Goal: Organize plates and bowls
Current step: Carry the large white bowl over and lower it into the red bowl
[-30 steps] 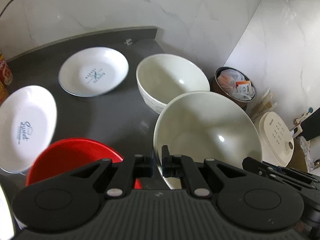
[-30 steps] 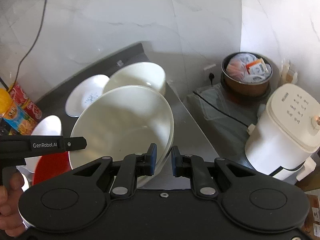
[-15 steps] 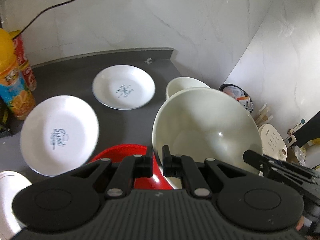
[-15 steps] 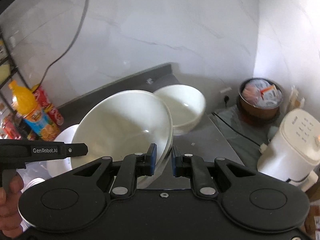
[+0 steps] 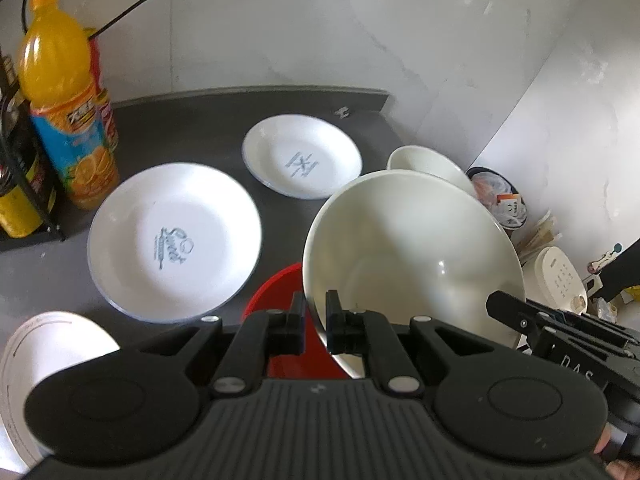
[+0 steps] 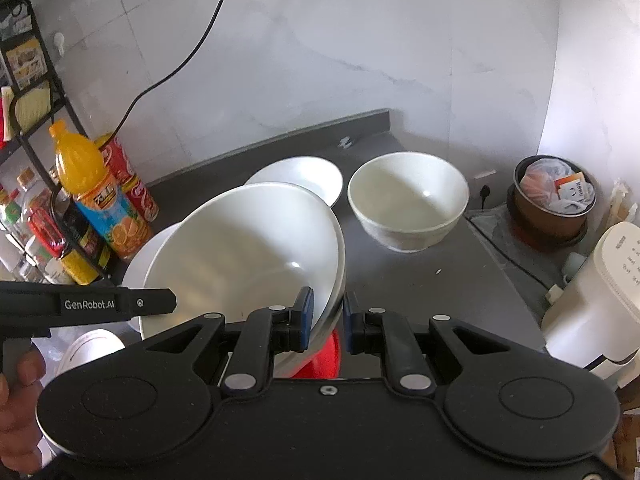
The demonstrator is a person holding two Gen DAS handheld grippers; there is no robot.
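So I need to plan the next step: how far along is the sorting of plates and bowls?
Early. Nothing looks stacked yet. In hand: the large cream bowl is held off the counter, tilted, its rim pinched by the left gripper and the right gripper. Left: the smaller bowl stands alone, two printed plates lie separately, and a red dish sits under the lifted bowl.

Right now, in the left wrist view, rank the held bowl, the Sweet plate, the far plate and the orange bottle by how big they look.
1. Held bowl, though it is nearest the camera, which inflates it.
2. Sweet plate.
3. Far plate and orange bottle: too alike to rank; one is wide, the other tall.
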